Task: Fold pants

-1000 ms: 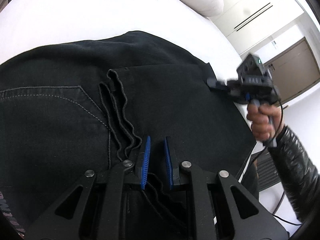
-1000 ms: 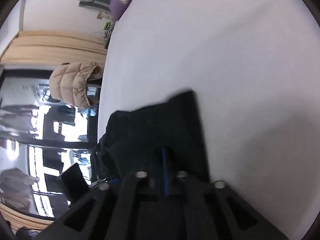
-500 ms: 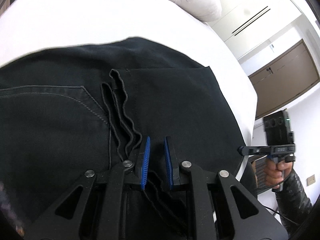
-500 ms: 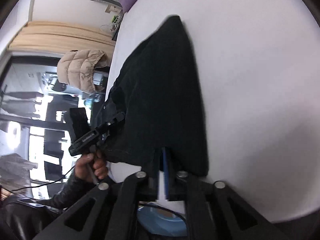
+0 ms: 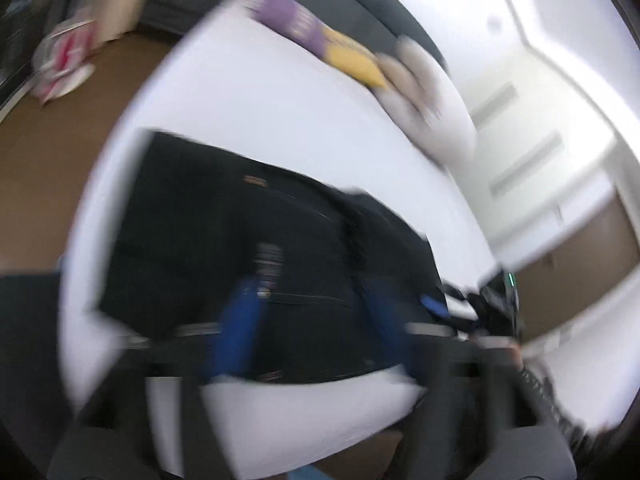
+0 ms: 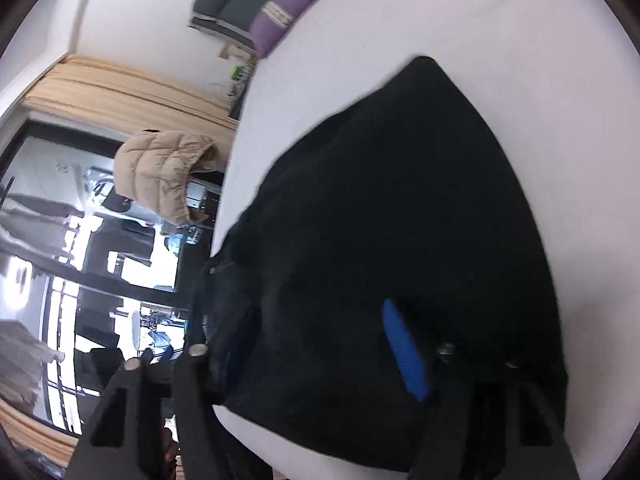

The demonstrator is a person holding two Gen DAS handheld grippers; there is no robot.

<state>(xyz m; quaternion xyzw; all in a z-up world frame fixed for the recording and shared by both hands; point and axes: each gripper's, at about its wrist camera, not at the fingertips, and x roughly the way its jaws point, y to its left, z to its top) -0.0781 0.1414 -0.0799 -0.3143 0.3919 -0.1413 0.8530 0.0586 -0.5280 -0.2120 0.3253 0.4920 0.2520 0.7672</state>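
Lying folded on the bed (image 6: 500, 20), the pants (image 6: 392, 208) sit beyond both just-opened grippers (image 5: 308, 320) (image 6: 316, 352) (nothing held).

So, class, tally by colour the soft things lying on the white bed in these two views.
Black: 1, the folded pants
Purple: 1, a cushion
Yellow: 1, a cushion
Beige: 1, a pillow
Total: 4

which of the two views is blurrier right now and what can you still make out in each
Left wrist view: heavy motion smear, though the black pants on the white bed and the spread blue fingers still read. Right wrist view: much sharper, fisheye-bent, with the pants nearly featureless black and bright window glare at left.
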